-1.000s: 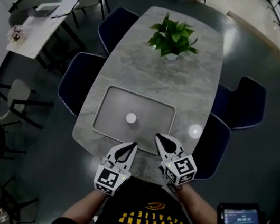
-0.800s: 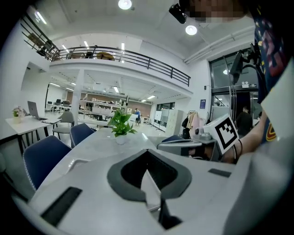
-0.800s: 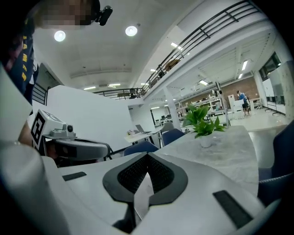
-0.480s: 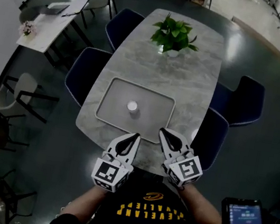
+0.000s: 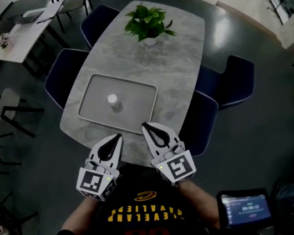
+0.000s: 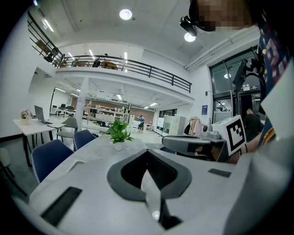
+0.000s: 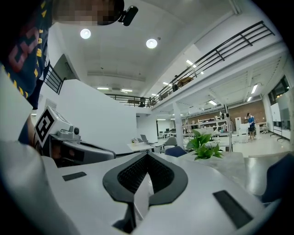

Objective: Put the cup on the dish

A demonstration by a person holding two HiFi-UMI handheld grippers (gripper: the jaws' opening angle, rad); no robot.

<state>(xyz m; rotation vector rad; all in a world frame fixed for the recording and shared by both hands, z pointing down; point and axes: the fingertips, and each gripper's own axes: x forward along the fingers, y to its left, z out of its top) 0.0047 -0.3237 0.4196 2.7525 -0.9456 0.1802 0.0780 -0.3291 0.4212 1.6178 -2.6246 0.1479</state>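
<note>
Overhead, in the head view: small white cup (image 5: 112,100) upright inside the rectangular dish (image 5: 131,115), near its middle. Beyond the dish, a potted plant (image 5: 150,22). On the person's side of the dish, left gripper (image 5: 115,138) and right gripper (image 5: 148,128), neither touching the cup. Left gripper view: jaws clamped together, empty. Right gripper view: likewise pressed tight on nothing.

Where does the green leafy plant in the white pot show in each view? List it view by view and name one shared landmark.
Head view: the green leafy plant in the white pot, near the top, just left of centre.
Left gripper view: the plant, left of centre, about mid-height.
Right gripper view: the plant, right of centre, just below mid-height.
Shared landmark: the grey marble-pattern table it stands on.
</note>
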